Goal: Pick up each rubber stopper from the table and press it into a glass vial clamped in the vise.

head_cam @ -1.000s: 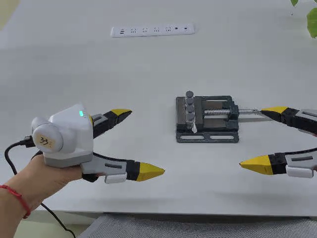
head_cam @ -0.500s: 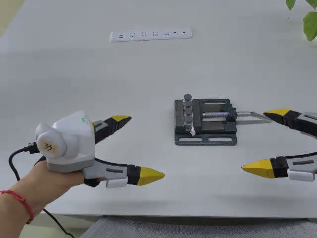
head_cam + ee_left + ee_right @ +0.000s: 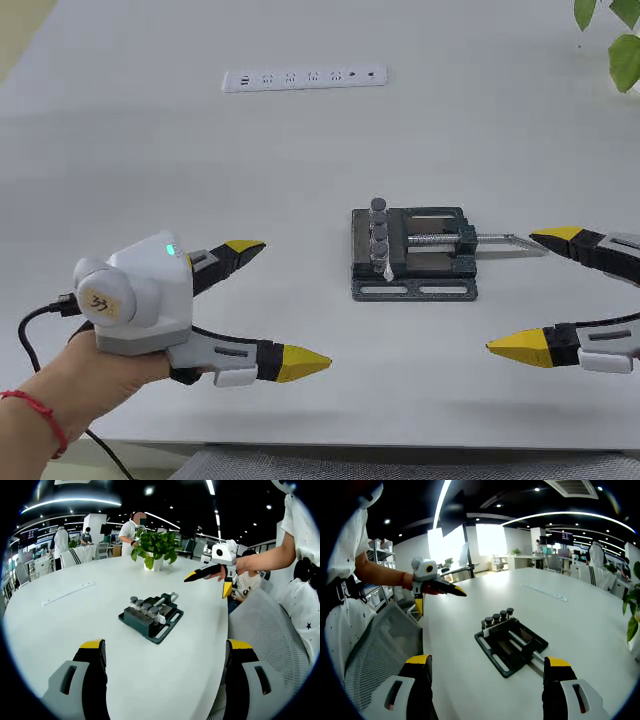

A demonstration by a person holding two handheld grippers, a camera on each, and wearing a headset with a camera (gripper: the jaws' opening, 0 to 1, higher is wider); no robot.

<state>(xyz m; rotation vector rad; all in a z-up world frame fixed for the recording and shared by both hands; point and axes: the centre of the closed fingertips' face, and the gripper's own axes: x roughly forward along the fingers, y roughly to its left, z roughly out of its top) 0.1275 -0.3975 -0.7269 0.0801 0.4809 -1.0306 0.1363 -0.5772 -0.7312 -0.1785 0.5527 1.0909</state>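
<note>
Spread and empty, left tool (image 3: 295, 300) and right tool (image 3: 511, 291) flank vise (image 3: 415, 290); power strip (image 3: 303, 77) beyond.

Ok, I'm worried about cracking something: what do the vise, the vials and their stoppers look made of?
Vise: likely cast metal, dark matte grey finish, with a bare shiny screw. Vials: clear and glossy, glass-like, though too small to rule out plastic. Stoppers: dull grey, no shine, consistent with rubber.
</note>
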